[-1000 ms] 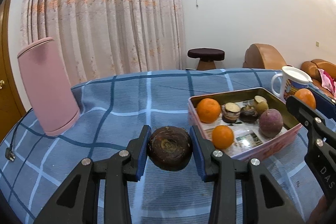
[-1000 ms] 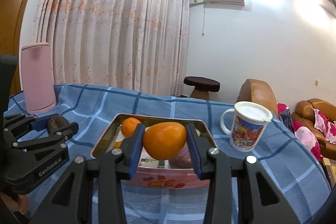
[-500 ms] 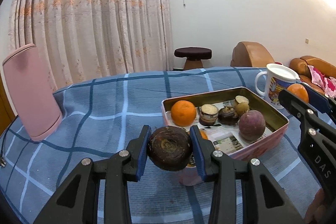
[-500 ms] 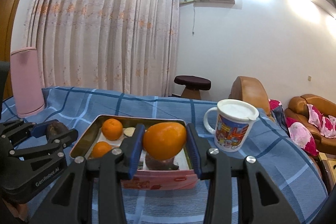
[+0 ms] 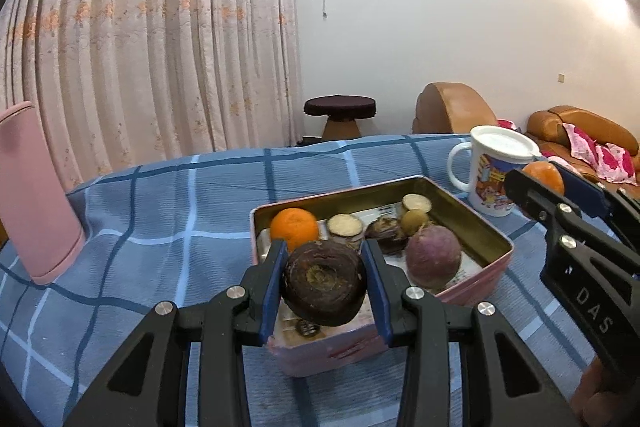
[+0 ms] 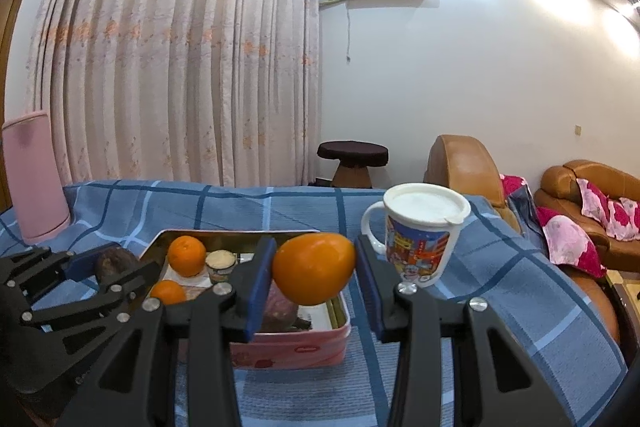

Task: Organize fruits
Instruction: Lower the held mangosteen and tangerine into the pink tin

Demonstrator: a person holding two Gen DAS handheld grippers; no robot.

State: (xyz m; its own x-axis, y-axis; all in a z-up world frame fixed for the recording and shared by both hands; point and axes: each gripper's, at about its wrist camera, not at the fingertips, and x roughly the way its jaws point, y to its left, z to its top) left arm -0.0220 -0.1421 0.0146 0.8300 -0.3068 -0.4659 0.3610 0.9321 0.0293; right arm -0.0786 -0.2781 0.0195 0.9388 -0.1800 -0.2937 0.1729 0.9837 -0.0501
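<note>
My left gripper (image 5: 323, 285) is shut on a dark brown round fruit (image 5: 324, 283), held above the near edge of the pink tin (image 5: 472, 291). Inside the tin lie an orange (image 5: 294, 223), a purple round fruit (image 5: 434, 255), cut pieces and small dark fruits. My right gripper (image 6: 316, 281) is shut on a large orange fruit (image 6: 314, 273), raised over the tin's right end (image 6: 340, 339). In the right wrist view the tin holds two oranges (image 6: 186, 255). The left gripper (image 6: 108, 269) shows at the left there, and the right gripper (image 5: 556, 187) at the right of the left wrist view.
A white lidded mug (image 6: 420, 231) with a cartoon print stands right of the tin. A tall pink container (image 5: 34, 195) is at the far left on the blue checked cloth (image 5: 180, 211). Beyond the table are a stool (image 6: 354, 159), a brown sofa (image 6: 592, 195) and curtains.
Both grippers have shifted toward the tin with their fruits still gripped; the tin now sits closer and more central under the left gripper, and the mug nearer the right one.
</note>
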